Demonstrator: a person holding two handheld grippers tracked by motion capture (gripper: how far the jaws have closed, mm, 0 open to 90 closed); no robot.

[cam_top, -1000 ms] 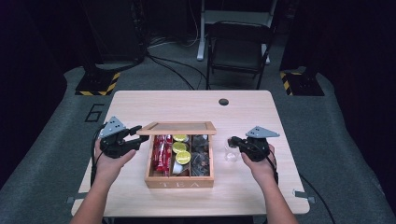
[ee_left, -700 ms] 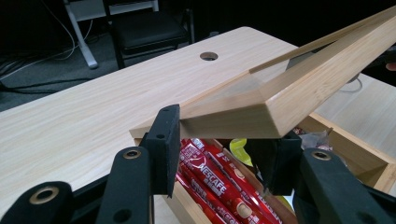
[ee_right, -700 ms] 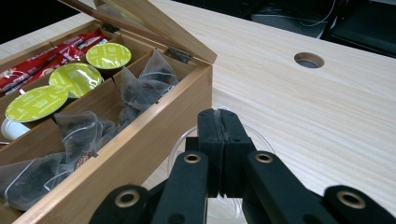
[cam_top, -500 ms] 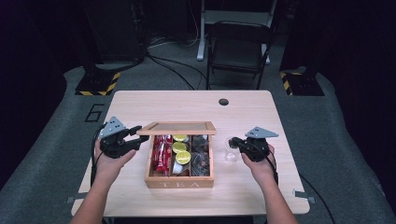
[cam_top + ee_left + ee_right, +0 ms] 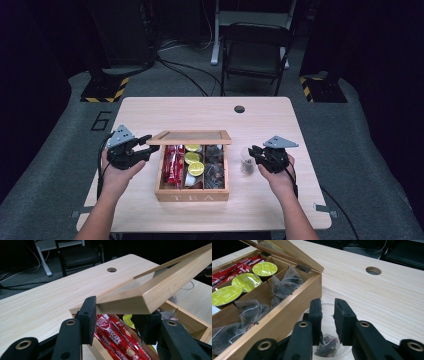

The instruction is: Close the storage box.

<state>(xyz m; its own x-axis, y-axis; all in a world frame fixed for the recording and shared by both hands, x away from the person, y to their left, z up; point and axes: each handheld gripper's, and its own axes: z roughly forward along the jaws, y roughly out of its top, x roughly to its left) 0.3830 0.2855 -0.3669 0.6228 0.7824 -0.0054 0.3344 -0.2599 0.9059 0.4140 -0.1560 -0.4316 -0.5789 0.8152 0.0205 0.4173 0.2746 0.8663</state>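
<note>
Forearms come in from the near edge of the table (image 5: 150,107), one on either side of the wooden tea box (image 5: 192,192), both hands low and level and set just as they were a second ago. My left gripper (image 5: 145,151) reaches in from the left and is clamped on the near corner of the box's lid (image 5: 192,137), propping it half raised over the compartments; its jaws have not changed. My right gripper (image 5: 251,151) sits just off the box's right wall, above a small clear cup (image 5: 246,162); its jaws were pinched tight a second ago and have just been easing apart, and they now stand a little parted with nothing pressed between the pads. From above, the cup is only a pale blur beside my fingers. In the right gripper view a pyramid tea bag (image 5: 327,345) lies in the cup (image 5: 342,351) below the jaws, and I think it is free of them, though the black fingers (image 5: 315,315) hide its top. That view also gives the green-lidded capsules (image 5: 245,281) and loose tea bags (image 5: 284,286) in the box. In the left gripper view the pads sit on either side of the lid's (image 5: 140,298) wooden frame, with red Nescafe sticks (image 5: 112,336) underneath.
</note>
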